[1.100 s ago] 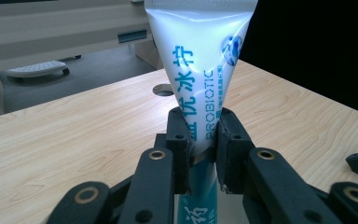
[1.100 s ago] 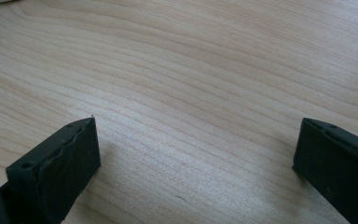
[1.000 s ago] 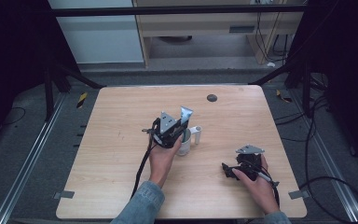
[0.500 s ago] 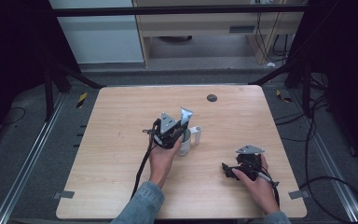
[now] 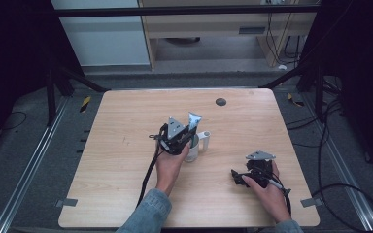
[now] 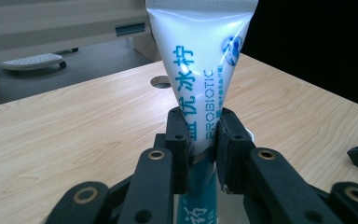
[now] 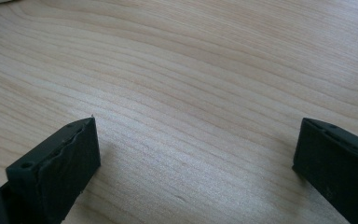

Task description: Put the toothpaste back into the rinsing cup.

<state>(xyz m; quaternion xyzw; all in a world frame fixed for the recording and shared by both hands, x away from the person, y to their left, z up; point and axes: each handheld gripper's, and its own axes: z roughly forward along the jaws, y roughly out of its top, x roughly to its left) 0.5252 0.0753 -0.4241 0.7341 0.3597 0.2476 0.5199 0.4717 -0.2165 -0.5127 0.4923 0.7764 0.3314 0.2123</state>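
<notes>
Table (image 5: 126,145): pale wood, rectangular, with a dark round hole (image 5: 220,102) near its far edge; dark floor and cables around it.

Left hand (image 5: 167,165): enters from the bottom of the high view, sleeve in blue denim; holds the left gripper (image 5: 187,137) near the table's middle, grey plate on top, cable trailing back toward the person.

Left gripper, own view (image 6: 203,140): jaws closed on the tube (image 6: 200,70), one pad on each flat side, pinching it at its narrow lower part; the tube stands upright between the jaws, wide crimped end up and rising well above them, white with blue lettering reading PROBIOTIC; its blue lower part runs down between the gripper's arms.

Tube, high view (image 5: 194,119): crimped end shows just above the left gripper; a white cup-like thing (image 5: 192,148) sits directly below it, whether the tube rests in it cannot be told; a small white cylinder (image 5: 206,141) stands just to the right, upright.

Right hand (image 5: 269,187): at the table's near right, well apart from the tube; holds the right gripper (image 5: 238,177), pointing left.

Right gripper, own view (image 7: 196,163): jaws wide apart, nothing between them but bare wood; held low over the table.
</notes>
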